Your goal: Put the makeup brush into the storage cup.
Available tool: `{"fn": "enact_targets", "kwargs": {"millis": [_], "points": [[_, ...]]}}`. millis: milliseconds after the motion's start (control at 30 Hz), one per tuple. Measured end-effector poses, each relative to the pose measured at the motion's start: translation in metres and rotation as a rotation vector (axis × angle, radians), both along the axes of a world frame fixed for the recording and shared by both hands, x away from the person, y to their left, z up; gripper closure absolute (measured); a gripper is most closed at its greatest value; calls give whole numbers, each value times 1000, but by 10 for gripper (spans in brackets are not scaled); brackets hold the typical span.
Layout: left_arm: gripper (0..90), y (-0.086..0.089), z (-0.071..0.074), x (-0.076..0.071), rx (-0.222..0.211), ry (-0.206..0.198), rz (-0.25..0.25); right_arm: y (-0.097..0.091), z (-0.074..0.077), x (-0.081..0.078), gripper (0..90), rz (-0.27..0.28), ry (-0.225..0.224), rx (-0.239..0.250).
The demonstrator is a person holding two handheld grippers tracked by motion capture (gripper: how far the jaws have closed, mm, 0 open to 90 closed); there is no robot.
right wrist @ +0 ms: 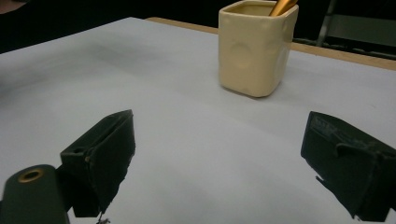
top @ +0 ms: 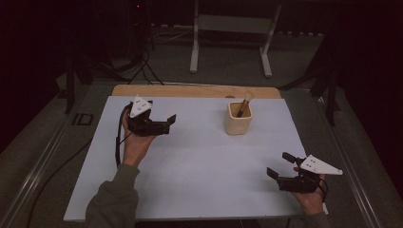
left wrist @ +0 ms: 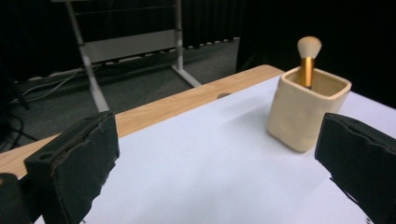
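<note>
Both the left gripper (top: 161,124) and right gripper (top: 280,170) gape wide and empty, well apart from the cream cup (top: 238,118) holding a makeup brush (left wrist: 308,58), which could tip if nudged.

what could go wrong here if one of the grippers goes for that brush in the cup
The brush stands loose in the cream cup, leaning on its rim, so a sideways pull could likely tip the cup rather than lift the brush.

Little of the handle shows above the rim. The left hand-held gripper, nearer and open, might clip the rim or pinch the soft bristles.

The right hand-held gripper is open and farther off, so reaching with both could crowd the cup.
</note>
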State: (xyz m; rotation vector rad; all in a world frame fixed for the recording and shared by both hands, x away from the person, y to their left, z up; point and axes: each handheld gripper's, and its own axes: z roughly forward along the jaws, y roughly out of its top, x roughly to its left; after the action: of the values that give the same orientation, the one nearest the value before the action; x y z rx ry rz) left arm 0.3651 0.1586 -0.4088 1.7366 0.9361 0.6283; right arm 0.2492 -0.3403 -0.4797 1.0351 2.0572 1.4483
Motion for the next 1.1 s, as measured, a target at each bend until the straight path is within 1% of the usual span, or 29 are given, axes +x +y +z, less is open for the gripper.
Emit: {"fn": "enact_targets", "kwargs": {"millis": [67, 233, 333, 400, 433, 500, 600, 667, 800, 833, 933, 1000, 1100], "points": [[7, 8, -1, -6, -4, -1, 7, 0, 0, 0, 98, -2, 0, 0], [7, 23, -7, -22, 0, -8, 19, -1, 0, 0, 98, -4, -1, 9], [7, 36, -12, -35, -4, -9, 29, -2, 0, 0, 98, -3, -1, 12], [7, 43, -14, -40, 0, -4, 35, -1, 0, 1, 98, -2, -1, 10], [7, 52, -17, -48, -8, -7, 47, -1, 0, 1, 98, -3, 2, 9], [7, 55, -18, -51, -10, -8, 51, 0, 0, 1, 98, -2, 0, 8], [7, 64, -21, -61, -13, -7, 55, 0, 0, 2, 98, -2, 0, 9], [7, 69, -25, -68, -4, -8, 59, 1, 0, 2, 99, -1, 1, 8], [7, 81, -33, -81, -10, -3, 75, 2, 1, 4, 98, 2, -3, 6], [7, 84, -35, -84, -18, 1, 80, 2, 1, 4, 98, 1, -2, 6], [7, 92, -41, -93, -19, 5, 89, 2, 1, 5, 99, 0, -1, 8], [7, 96, -45, -98, -15, 10, 97, 2, 1, 6, 99, 0, -4, 8], [7, 102, -49, -105, -25, 16, 104, 2, 2, 7, 99, -1, -6, 7]]}}
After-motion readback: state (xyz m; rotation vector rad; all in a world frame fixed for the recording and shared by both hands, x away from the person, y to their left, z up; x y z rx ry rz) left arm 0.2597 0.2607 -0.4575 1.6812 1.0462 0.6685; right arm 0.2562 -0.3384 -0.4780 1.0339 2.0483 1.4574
